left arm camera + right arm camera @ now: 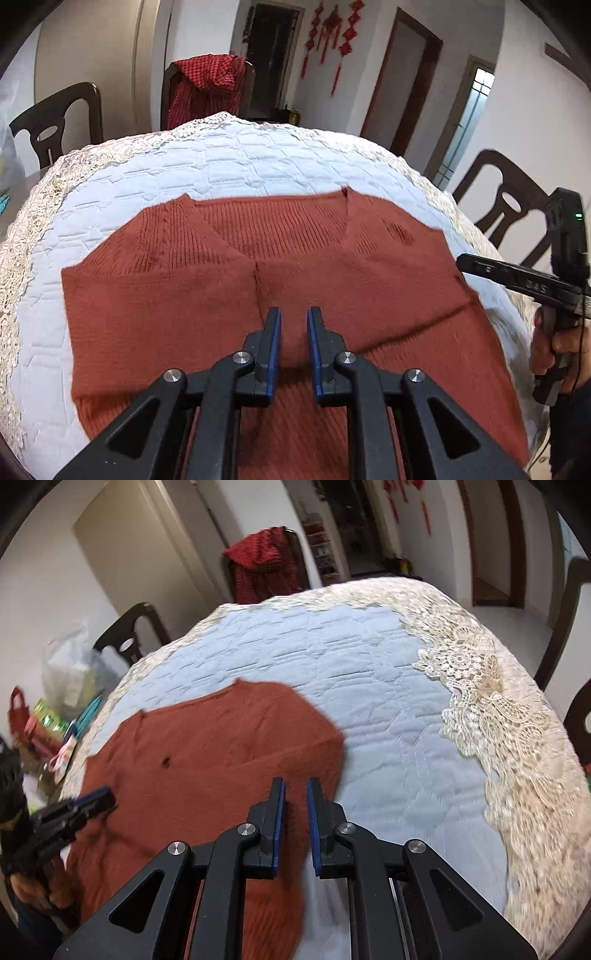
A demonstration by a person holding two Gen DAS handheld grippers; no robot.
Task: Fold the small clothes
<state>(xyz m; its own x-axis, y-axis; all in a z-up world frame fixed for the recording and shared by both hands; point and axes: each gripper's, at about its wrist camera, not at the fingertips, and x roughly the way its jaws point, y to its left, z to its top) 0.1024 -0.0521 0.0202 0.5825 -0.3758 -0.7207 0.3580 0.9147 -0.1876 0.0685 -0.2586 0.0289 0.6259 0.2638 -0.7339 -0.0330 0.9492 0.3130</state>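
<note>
A rust-red knitted sweater (229, 302) lies flat on the pale blue quilted table cover (229, 158), its sleeves folded in over the body. My left gripper (294, 317) hovers above the sweater's middle, jaws a little apart and holding nothing. In the right wrist view the sweater (207, 757) lies left of centre. My right gripper (296, 794) is over its right edge, jaws a little apart and empty. The right gripper also shows at the right side of the left wrist view (461, 260). The left gripper shows at the left edge of the right wrist view (105, 799).
The round table has a cream lace border (491, 709). Dark wooden chairs (55, 122) stand around it, one draped with a red checked cloth (207, 85). A plastic bag (74, 672) and small colourful items (48, 723) sit at the table's left edge.
</note>
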